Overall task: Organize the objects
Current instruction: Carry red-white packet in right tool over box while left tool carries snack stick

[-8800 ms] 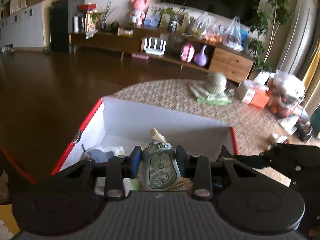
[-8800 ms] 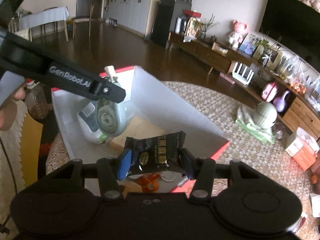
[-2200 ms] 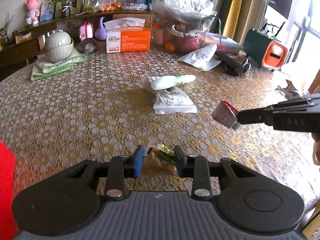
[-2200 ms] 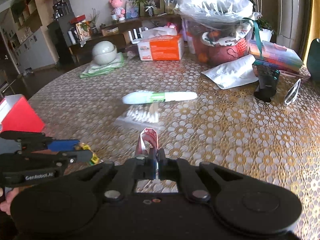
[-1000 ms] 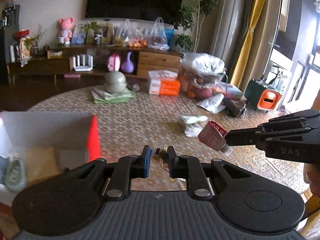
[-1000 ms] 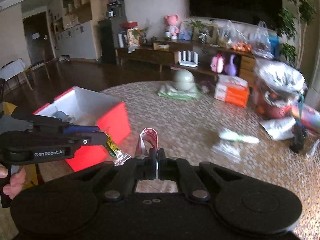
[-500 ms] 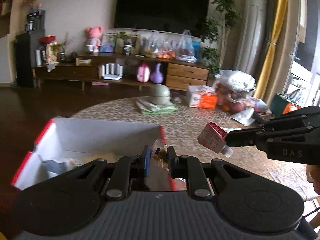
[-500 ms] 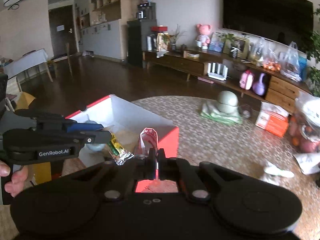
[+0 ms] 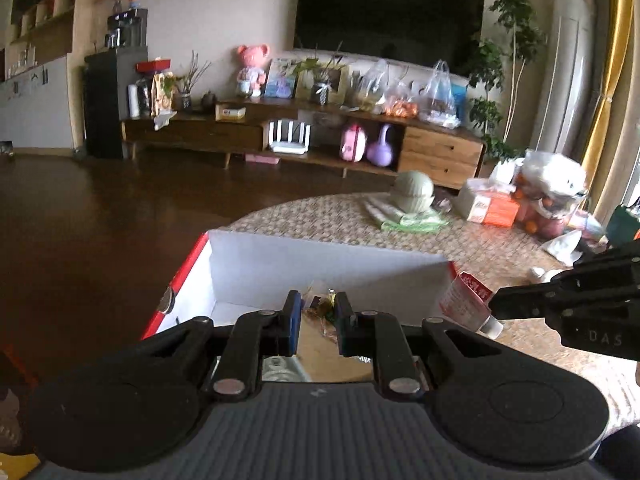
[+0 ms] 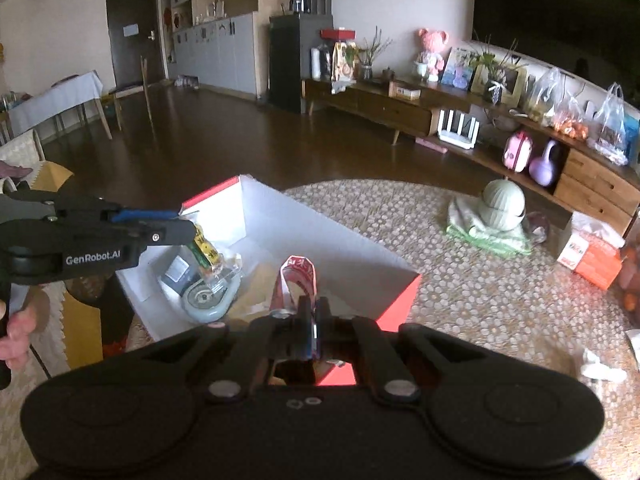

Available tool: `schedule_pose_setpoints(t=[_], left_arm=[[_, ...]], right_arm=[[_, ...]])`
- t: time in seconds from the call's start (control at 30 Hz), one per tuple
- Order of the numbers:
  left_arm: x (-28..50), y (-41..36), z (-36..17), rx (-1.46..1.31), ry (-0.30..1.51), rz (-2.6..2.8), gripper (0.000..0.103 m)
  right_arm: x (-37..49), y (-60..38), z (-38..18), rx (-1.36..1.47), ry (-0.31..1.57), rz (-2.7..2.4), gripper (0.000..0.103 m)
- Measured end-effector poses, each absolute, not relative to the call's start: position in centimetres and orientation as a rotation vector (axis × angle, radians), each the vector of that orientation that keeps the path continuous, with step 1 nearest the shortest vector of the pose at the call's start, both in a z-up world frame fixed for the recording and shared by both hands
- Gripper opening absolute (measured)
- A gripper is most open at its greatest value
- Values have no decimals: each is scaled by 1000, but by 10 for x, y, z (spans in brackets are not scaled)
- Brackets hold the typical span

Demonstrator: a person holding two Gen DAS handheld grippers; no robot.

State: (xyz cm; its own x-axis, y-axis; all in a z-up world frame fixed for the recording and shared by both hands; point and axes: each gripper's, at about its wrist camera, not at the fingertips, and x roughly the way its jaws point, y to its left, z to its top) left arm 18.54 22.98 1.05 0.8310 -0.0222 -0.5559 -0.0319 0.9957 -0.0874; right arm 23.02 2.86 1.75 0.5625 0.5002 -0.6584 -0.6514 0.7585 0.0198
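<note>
The left gripper (image 9: 317, 316) clenches a crinkly clear snack wrapper (image 10: 208, 258) with yellow-green print, at lower centre of its view, above the red box (image 10: 344, 248) with white walls. The right gripper (image 10: 310, 320) pinches a red-and-white sachet (image 10: 296, 276) over the box's near corner.

Soft daylight enters from the right, past the yellow curtain (image 9: 624, 92), leaving the dark floor (image 9: 80, 216) dim. Fisheye warping bends both views' edges, and the table's (image 9: 320, 212) far items are motion-blurred.
</note>
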Motion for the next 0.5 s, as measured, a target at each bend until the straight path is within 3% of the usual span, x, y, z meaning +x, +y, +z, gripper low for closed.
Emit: schedule_pose_setpoints(t=[0.5], left_arm=[[242, 232, -42, -82, 725, -25, 17]], right_arm=[[269, 81, -38, -373, 786, 620, 1]])
